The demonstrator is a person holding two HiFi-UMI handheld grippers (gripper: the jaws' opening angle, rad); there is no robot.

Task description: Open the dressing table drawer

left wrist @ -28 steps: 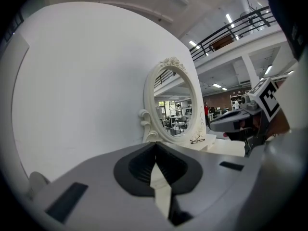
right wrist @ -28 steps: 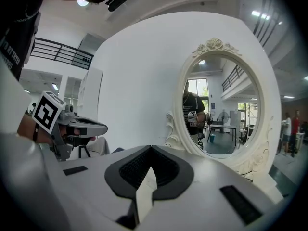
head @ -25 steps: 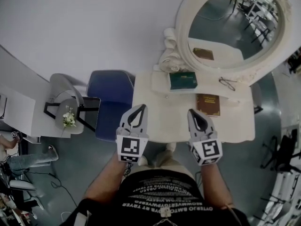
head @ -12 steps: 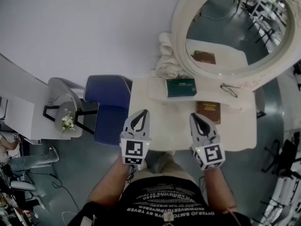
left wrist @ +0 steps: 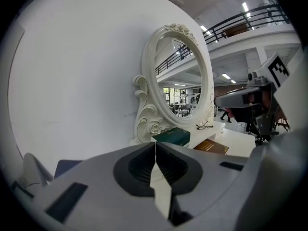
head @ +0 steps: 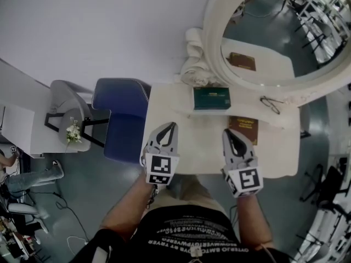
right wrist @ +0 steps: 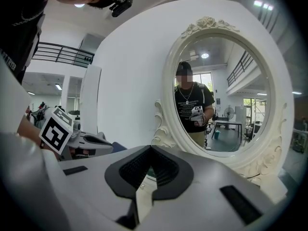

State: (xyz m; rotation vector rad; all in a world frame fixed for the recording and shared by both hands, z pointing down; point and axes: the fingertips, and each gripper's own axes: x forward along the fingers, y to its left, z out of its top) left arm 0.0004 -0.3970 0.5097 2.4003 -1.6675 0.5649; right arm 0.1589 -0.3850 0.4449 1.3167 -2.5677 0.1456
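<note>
The white dressing table point(head: 203, 152) stands below me with its oval mirror point(head: 274, 32) at the back. Its drawer is hidden under the front edge in every view. My left gripper point(head: 171, 126) hovers over the front left of the tabletop, shut and empty, its jaws meeting at the tips point(left wrist: 155, 143). Over the front right, my right gripper point(head: 226, 131) is also shut with nothing in it point(right wrist: 150, 148). Each gripper shows in the other's view: the right gripper point(left wrist: 240, 97) and the left gripper point(right wrist: 96, 141).
A green box point(head: 211, 97) lies on the table's raised back shelf, a brown book point(head: 243, 129) just ahead of my right gripper, and glasses point(head: 271, 104) by the mirror frame. A blue chair point(head: 122, 119) stands left of the table, with a small side table holding flowers point(head: 71, 131) beyond it.
Both grippers have sunk toward the front of the tabletop, the left one more than the right. Their jaws stayed shut.
</note>
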